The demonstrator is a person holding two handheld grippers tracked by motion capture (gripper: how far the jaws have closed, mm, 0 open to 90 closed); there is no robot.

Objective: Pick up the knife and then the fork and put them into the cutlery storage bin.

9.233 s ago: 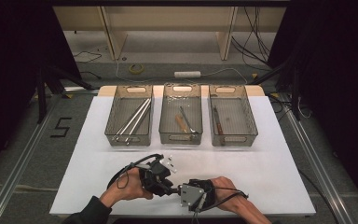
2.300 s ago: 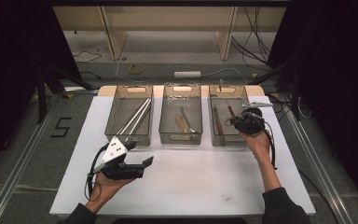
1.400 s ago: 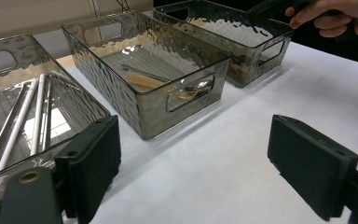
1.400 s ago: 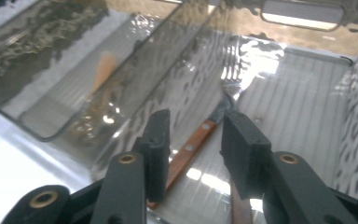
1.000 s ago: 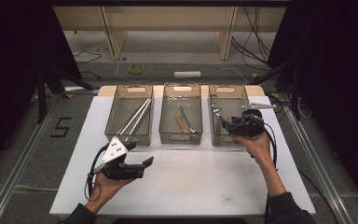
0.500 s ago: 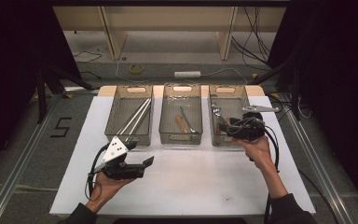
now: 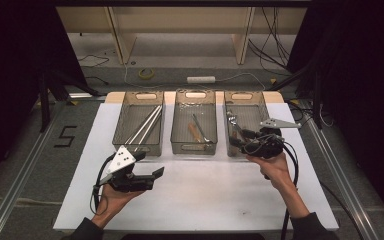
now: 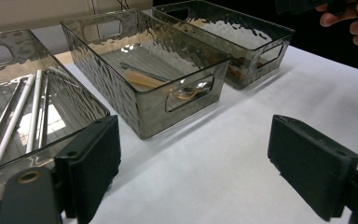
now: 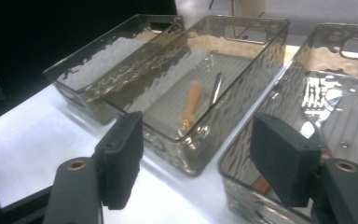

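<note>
Three smoky clear bins stand in a row on the white table (image 7: 205,200). The left bin (image 7: 121,122) holds long pale rods (image 7: 147,125). In the middle bin (image 7: 194,148) lie a wooden-handled utensil (image 9: 192,105) and a metal one. A fork (image 7: 231,120) lies in the right bin (image 7: 262,107). My right gripper (image 7: 243,141) hovers over that bin's near end. Its jaws have just been opening, and they stand open (image 9: 196,154) with nothing between them. My left gripper (image 7: 149,164) is held above the table in front of the left bin, open (image 8: 193,168) and empty.
Both forearms come in from the near edge, and a cable trails from each gripper. Beyond the table's far edge are wooden legs, cords and a tape roll (image 7: 146,73) on the floor. Bare white table lies in front of the bins.
My right gripper has drawn back a little toward the right bin's near end, and its jaws have spread wider. The left gripper has stayed where it was.
</note>
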